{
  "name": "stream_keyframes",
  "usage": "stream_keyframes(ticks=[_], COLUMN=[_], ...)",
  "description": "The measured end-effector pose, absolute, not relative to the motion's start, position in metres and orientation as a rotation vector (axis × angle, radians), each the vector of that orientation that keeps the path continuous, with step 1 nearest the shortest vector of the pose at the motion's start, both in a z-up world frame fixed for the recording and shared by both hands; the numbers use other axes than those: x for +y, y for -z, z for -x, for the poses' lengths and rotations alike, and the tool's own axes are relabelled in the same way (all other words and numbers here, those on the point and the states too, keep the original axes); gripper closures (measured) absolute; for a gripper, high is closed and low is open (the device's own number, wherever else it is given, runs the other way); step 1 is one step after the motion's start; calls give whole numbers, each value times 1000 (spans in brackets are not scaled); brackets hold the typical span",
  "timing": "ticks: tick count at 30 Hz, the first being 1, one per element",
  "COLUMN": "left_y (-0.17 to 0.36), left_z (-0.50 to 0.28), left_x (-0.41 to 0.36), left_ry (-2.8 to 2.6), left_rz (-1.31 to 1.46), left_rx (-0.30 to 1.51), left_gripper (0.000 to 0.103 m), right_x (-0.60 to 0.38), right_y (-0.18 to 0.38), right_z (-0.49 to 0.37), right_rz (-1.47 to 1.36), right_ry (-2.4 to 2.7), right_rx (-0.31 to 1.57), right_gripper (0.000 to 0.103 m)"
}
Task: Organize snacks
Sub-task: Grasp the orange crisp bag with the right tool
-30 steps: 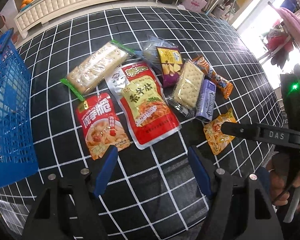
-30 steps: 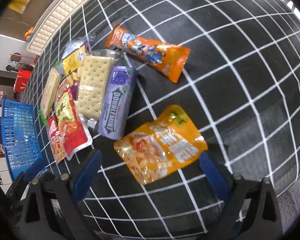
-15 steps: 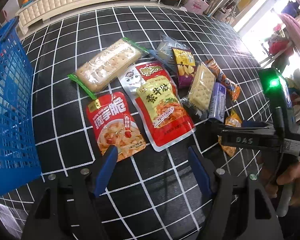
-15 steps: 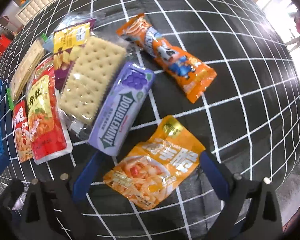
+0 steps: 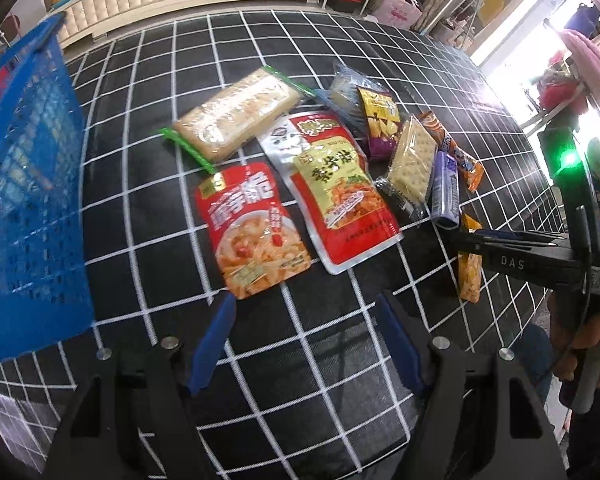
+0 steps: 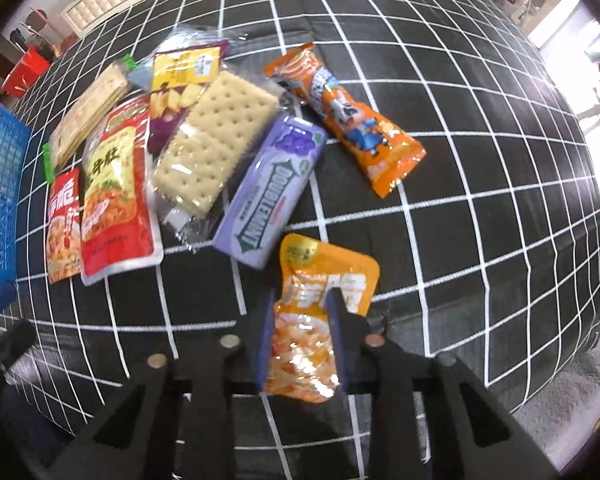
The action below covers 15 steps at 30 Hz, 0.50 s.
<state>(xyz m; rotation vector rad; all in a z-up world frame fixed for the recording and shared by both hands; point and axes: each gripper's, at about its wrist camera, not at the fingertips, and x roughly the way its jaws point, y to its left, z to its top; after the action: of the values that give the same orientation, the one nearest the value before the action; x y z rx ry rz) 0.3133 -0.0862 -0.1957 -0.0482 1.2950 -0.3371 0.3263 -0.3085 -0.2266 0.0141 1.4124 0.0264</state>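
Black grid-cloth surface [image 5: 340, 60] w/ snack packs [image 5: 342, 192], blue basket [image 5: 24, 184].

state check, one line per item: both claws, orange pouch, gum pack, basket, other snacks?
Right claw: closing on the orange pouch, pouch between the pads.
Orange pouch: crumpled in that grip, near end bunched.
Left claw: open, nothing in it, above bare cloth.
Purple gum pack: flat, untouched.
Blue basket: at the left edge; contents cannot tell.
Red pouches: flat, side by side.

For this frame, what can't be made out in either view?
- Orange pouch, right view: its lower edge runs behind the closing right gripper.
- Same pouch, left view: mostly behind that gripper's body.
- Blue basket: cut by the left edge and blurred; contents unreadable.
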Motion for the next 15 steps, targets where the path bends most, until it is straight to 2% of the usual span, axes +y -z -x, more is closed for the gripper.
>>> stream_keyframes(ticks=[9,15], left_y=[181,184], left_z=[-301,-301], left_x=[-61,-58], left_ry=[271,226], left_rz=[45,44], left_rx=[1282,1290], left_gripper=[33,33], right_x=[-310,-328], right_y=[210,206], right_z=[-297,-284], right_rz=[-64,-116], right_ry=[-118,-161], right_rx=[1363,1346], right_gripper=[90,91])
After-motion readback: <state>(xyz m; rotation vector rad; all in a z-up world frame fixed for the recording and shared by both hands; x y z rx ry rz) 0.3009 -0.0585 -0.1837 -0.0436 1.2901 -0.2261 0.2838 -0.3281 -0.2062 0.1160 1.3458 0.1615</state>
